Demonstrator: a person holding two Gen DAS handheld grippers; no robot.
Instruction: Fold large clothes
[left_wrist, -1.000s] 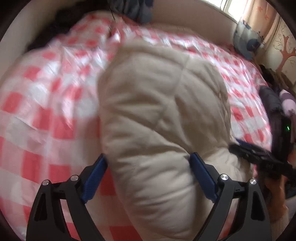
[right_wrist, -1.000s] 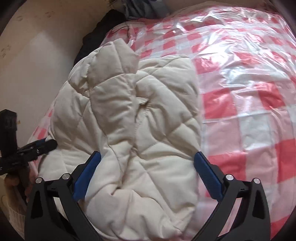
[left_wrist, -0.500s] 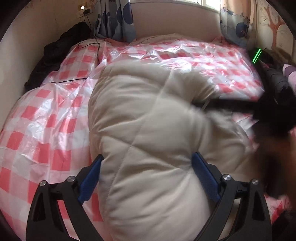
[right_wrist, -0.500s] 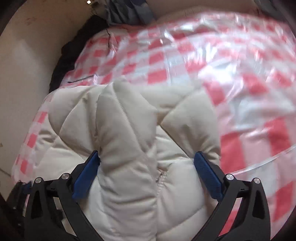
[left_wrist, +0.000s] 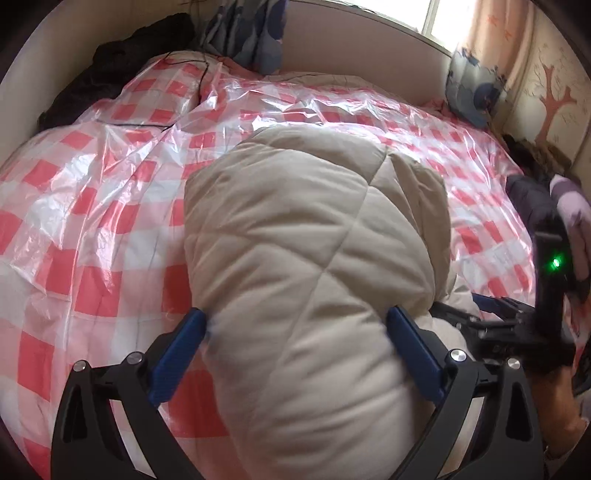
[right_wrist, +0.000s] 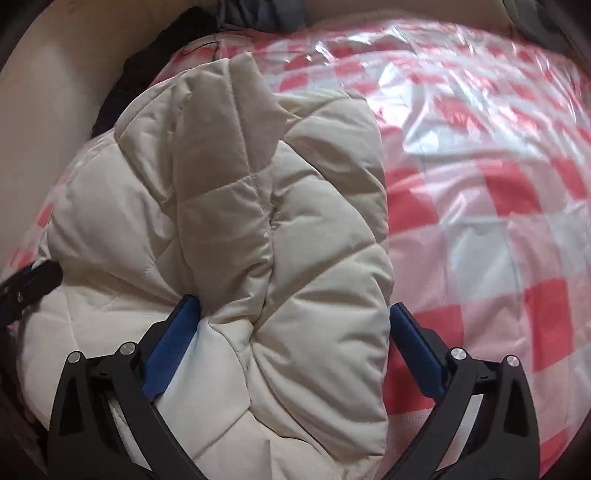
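Currently your quilted coat (left_wrist: 314, 266) lies bundled on the checked bed (left_wrist: 92, 229) (sleeves tucked); final flattening remains. Left gripper (left_wrist: 295, 328) is opening around it; right gripper (right_wrist: 295, 317) straddles it wide, grip uncertain.

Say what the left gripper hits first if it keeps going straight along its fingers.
The cream quilted jacket. Its folded bulk already sits between the left gripper fingers, whose jaws are opening, so it likely presses into padding at once. The plastic-covered checked bed cover lies beneath, though depth is unclear.

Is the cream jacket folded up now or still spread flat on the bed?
Folded: the jacket sits as a thick doubled-over bundle, one padded layer over another, on the checked bedcover.
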